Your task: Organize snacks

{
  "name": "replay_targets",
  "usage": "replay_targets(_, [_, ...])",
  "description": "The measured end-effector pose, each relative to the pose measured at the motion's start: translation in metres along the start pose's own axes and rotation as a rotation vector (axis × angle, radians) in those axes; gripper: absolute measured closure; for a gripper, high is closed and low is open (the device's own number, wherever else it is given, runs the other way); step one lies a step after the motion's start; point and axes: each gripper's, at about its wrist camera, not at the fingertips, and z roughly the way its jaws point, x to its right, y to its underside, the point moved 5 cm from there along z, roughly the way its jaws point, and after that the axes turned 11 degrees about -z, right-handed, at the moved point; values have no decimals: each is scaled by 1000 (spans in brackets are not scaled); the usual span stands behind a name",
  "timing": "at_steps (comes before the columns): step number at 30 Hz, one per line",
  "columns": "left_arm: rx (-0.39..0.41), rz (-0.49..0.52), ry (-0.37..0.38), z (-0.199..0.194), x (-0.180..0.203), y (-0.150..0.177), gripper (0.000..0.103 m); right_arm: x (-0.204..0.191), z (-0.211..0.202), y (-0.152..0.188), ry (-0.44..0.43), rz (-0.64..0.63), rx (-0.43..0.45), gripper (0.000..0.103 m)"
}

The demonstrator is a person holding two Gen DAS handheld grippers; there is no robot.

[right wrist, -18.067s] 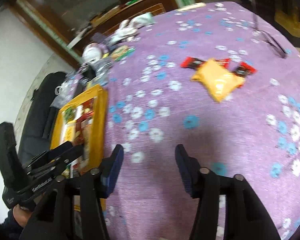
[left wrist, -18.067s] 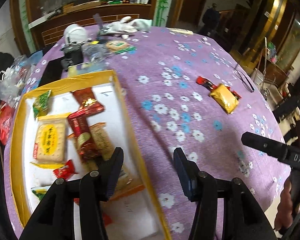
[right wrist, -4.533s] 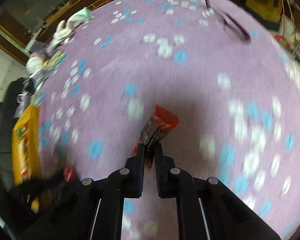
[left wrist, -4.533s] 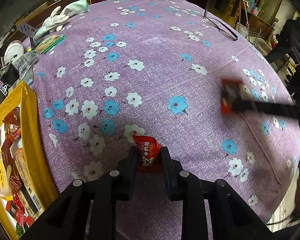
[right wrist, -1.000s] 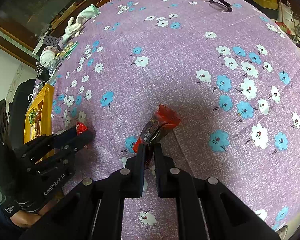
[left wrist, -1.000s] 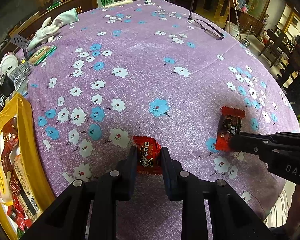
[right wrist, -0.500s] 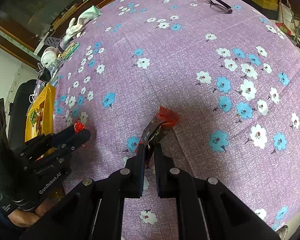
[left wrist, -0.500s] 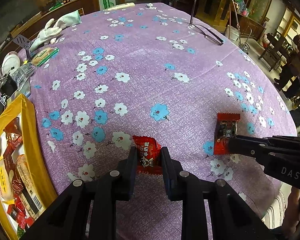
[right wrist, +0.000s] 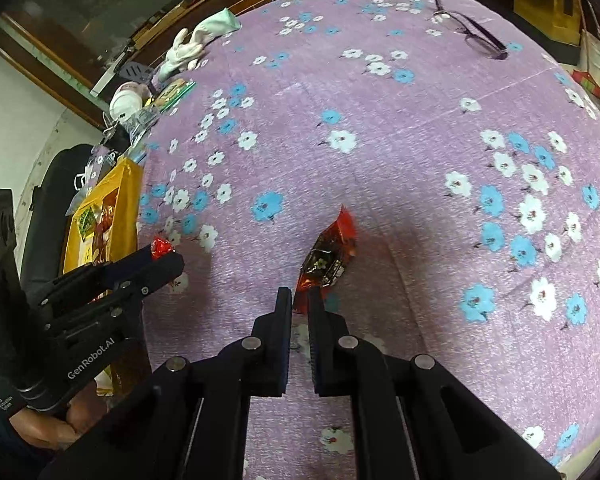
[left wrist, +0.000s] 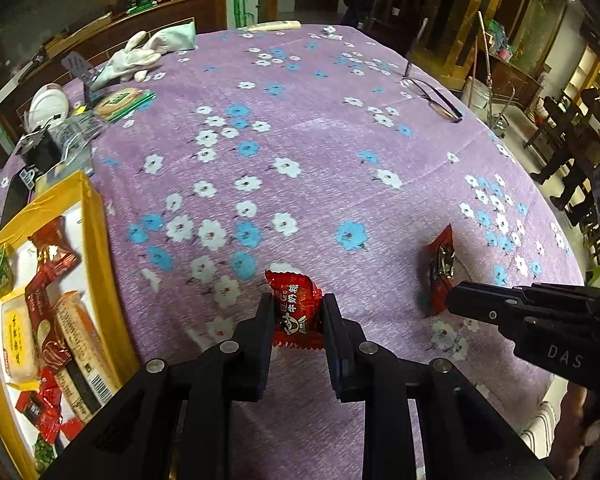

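Carrying: two wrapped snacks above the counter, both bound, by my reading, for the yellow box
Counter: round, under a purple flowered cloth; box at its left edge in both views, already stocked with packets
Box bearing: left of both tongs, long axis running away from the cameras along the rim
Left tongs: clamped on a red candy packet, packet upright, flat faces against the pads
Right tongs: pinched together on the tail of a dark-red snack bar, bar's length pointing forward past the tips
Nearer hand: left, just beside the box wall; right well apart, with the left tongs between it and the box
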Motion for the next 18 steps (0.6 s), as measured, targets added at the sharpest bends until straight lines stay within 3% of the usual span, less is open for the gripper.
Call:
replay_targets(5, [0,-8,-5,-2,-6,3,80,7,1,-4,5,51,3,94])
replay_targets(7, [-3,-8,-5,-2,-7,4,80,11,2,-5,-3,72,0,82])
replay_targets(18, [-3,-9,-7,-3,-10,4,80,15,17,-23,33,72,-12,76])
